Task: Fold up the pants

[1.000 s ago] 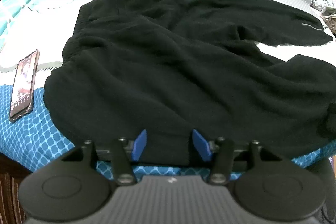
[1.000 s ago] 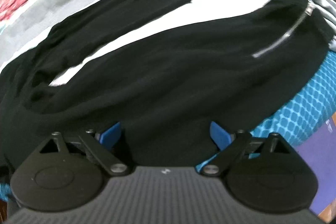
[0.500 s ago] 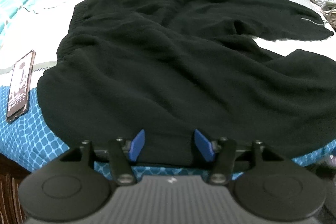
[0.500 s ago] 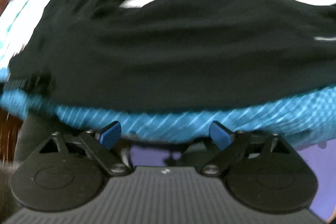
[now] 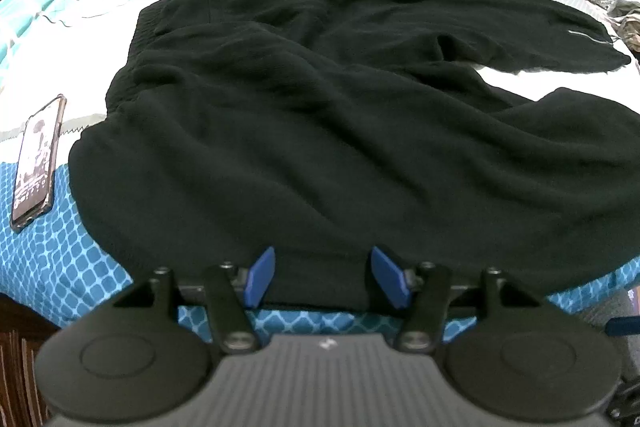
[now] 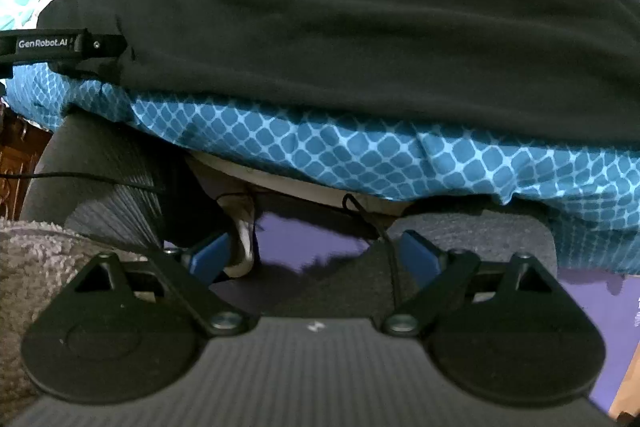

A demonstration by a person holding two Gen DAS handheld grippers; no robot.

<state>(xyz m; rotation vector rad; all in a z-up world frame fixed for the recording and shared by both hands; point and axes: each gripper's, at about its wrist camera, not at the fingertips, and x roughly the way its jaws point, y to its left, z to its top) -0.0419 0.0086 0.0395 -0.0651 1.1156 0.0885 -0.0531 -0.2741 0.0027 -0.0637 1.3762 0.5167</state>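
Left claw (image 5: 322,277) half open over the pants (image 5: 340,131) hem, gripping nothing. Right claw (image 6: 316,259) wide, empty, off the bed edge; phone (image 5: 36,161) at 9 o'clock could get dragged.

Left wrist camera sits low at the bed's near edge, tipped steeply down, looking across the whole spread of black pants (image 5: 320,115) toward the far bedding. Right wrist camera hangs lower, off the edge, facing the blue patterned sheet (image 6: 360,151) overhang. Both share the pants' near edge and that sheet.
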